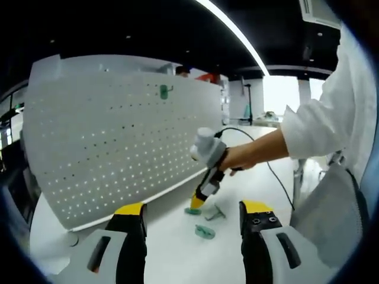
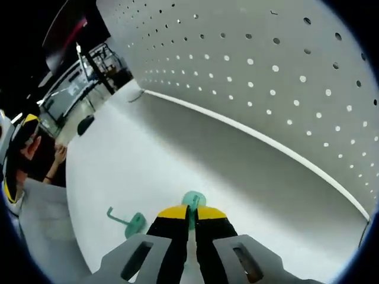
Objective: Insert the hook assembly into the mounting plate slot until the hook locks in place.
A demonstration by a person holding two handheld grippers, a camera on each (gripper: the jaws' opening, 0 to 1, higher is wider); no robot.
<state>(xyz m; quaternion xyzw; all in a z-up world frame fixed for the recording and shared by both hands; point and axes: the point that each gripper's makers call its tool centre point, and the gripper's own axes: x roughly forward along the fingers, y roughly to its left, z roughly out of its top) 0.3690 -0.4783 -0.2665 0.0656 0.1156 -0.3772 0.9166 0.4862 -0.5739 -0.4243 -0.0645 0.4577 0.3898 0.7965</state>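
Observation:
A white pegboard (image 1: 118, 142) stands upright on the table, with one green hook (image 1: 164, 91) mounted near its top. In the left gripper view, my right gripper (image 1: 198, 203), held by a hand, points down at a green hook (image 1: 192, 211) lying on the table. In the right gripper view, the right gripper (image 2: 190, 214) has its jaws pressed almost together on that green hook (image 2: 193, 200), whose round base sticks out past the tips. My left gripper (image 1: 193, 214) hangs back, open, with nothing between its jaws.
Two more hooks (image 1: 215, 212) (image 1: 205, 232) lie loose on the white table (image 1: 172, 254); one of them (image 2: 128, 222) lies left of the right jaws. The pegboard (image 2: 266, 71) rises close behind. A person in a white sleeve (image 1: 320, 127) stands at the right.

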